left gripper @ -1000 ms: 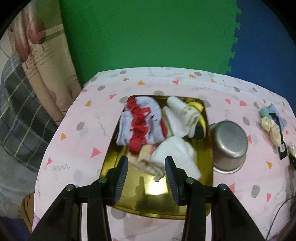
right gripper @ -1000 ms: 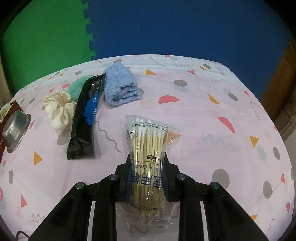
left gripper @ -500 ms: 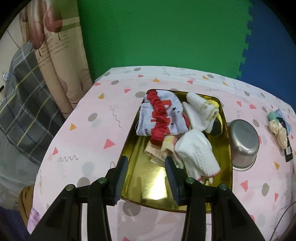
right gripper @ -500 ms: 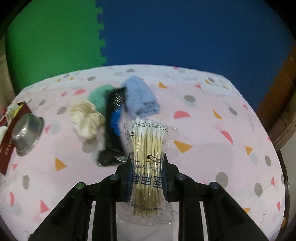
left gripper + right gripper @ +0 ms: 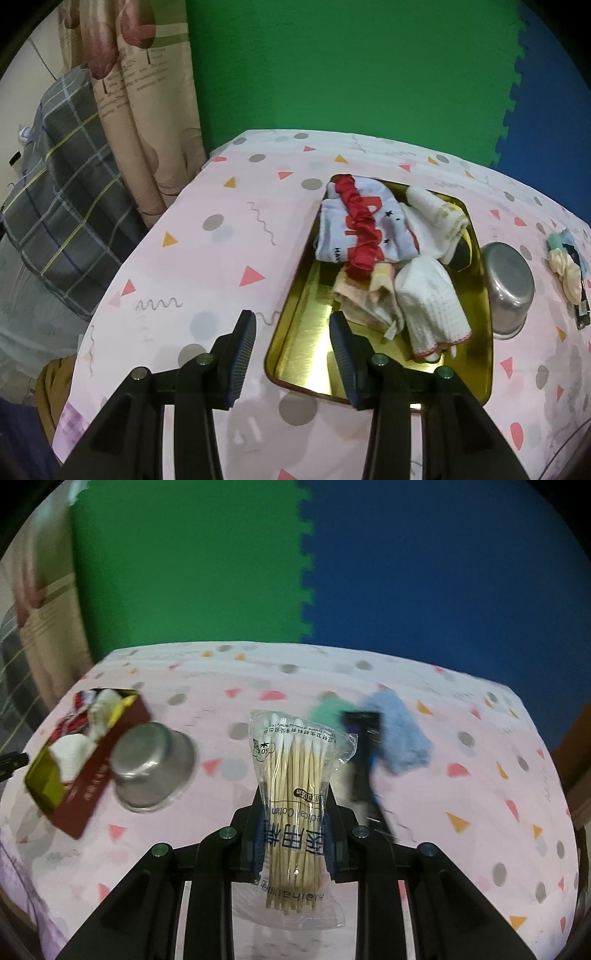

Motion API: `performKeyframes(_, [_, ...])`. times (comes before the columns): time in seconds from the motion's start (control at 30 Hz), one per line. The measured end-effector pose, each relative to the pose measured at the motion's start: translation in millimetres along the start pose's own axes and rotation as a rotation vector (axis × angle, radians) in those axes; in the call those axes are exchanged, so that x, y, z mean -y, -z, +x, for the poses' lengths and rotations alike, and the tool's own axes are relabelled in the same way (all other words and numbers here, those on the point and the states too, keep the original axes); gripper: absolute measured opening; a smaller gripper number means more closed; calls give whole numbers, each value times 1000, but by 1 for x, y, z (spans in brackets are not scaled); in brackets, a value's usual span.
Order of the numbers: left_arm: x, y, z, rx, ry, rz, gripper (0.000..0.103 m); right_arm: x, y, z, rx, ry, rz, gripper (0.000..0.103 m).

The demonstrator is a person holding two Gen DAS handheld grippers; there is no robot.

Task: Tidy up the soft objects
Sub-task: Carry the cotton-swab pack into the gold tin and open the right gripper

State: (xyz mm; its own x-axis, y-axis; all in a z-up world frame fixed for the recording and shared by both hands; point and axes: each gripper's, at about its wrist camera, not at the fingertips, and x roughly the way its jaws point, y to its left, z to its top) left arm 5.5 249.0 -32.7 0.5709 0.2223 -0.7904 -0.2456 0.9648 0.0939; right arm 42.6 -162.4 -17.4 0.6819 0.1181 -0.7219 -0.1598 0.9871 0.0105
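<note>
Beside the tray's point(image 5: 288, 306) near-left rim, open left hand-held gripper point(image 5: 291, 350) hangs.

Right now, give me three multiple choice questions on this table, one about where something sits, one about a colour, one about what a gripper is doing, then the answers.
1. Where does the upturned metal bowl stand?
A. Inside the tin
B. On the cloth beside the gold tin
C. On the blue towel

2. What colour is the ruffled scrunchie lying on the socks in the tin?
A. Red
B. Green
C. Black

3. What is the right gripper doing?
A. Open and empty
B. Shut on nothing
C. Shut on the bag of cotton swabs

Answers:
1 B: the bowl rests rim down on the patterned cloth, against the tin's side.
2 A: a bright red band crosses the pale sock.
3 C: both pads press the clear bag, held above the table.
</note>
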Motion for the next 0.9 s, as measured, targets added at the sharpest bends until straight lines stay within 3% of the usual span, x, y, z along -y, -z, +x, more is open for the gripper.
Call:
performKeyframes(0.4, [-29, 1, 1, -7, -32, -71, 42, -112, -24, 7, 9, -200, -151, 23])
performKeyframes(0.9, [-66, 5, -1, -16, -80, -168, 42, -254, -25, 23, -36, -475, -359, 23])
